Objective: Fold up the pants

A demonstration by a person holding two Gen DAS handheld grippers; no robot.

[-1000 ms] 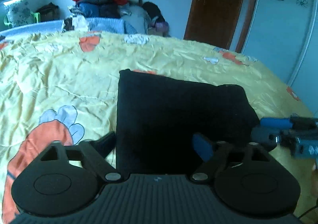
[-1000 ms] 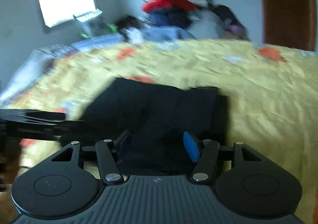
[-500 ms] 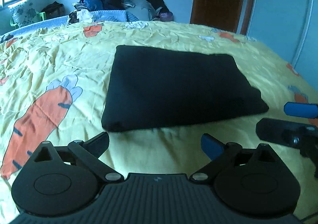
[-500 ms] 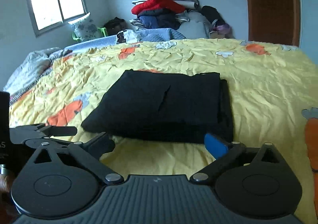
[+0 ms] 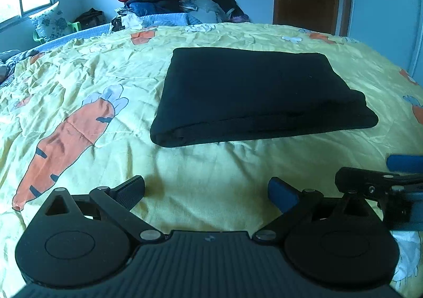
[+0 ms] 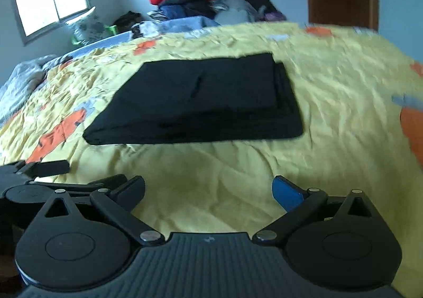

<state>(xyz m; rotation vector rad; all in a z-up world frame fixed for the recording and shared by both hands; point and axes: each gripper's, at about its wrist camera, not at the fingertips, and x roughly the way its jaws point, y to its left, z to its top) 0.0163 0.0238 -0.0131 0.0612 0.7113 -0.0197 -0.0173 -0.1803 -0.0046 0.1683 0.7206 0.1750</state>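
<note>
Two views show the folded black pants (image 5: 259, 94) flat on the yellow bedspread (image 5: 211, 165). From the left wrist, the left gripper (image 5: 208, 190) is spread wide, nothing between its tips, pants farther off. From the right wrist, the right gripper (image 6: 208, 189) is likewise spread and empty, having just widened.

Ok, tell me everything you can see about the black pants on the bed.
The black pants are folded into a flat, roughly rectangular bundle of soft, matte fabric, with stacked layers showing along the near and right edges. They lie on the yellow carrot-print bedspread, which alone touches them. Both open grippers sit short of the pants, apart from them.
</note>
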